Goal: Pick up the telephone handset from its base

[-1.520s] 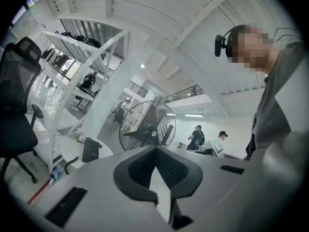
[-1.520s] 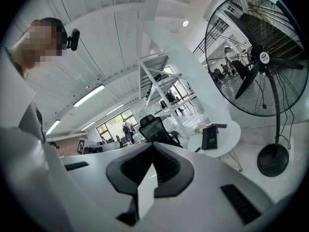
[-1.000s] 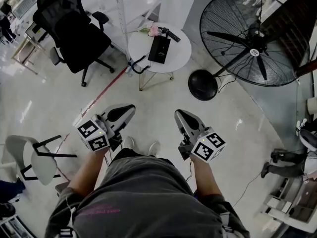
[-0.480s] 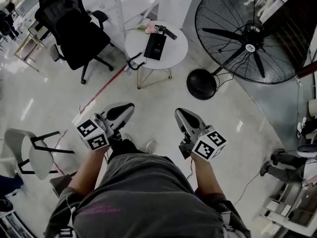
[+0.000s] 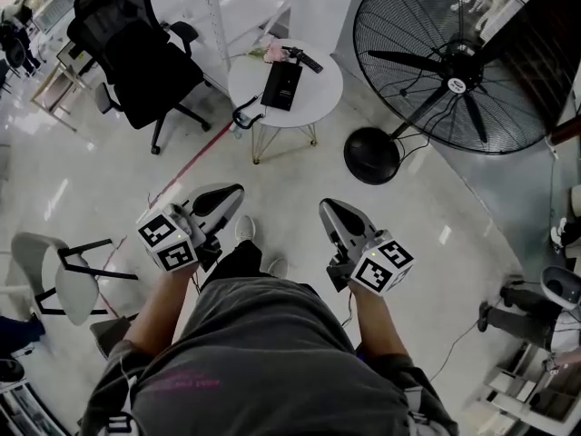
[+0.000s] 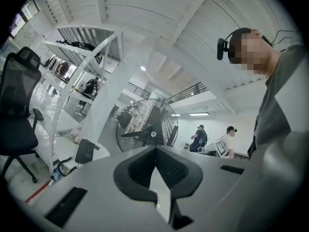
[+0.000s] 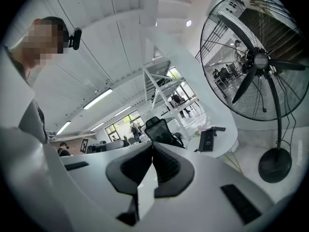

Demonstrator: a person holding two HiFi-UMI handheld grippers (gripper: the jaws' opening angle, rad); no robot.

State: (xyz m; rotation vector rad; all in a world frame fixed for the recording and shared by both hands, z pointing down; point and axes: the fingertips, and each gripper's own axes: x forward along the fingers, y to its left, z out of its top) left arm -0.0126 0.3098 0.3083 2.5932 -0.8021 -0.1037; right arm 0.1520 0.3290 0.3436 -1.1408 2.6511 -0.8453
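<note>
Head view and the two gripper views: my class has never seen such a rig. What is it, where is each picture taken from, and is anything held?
No robot: a person holds a two-jaw tool in each hand, the left gripper and the right gripper; the marker cubes are part of them. The head view looks steeply down from the person's head; each gripper view looks along its own jaws. Both pairs of jaws are shut, holding nothing. Ahead stands a small round white table bearing a flat black telephone and a pink flower, with a large black floor fan beside it.
</note>
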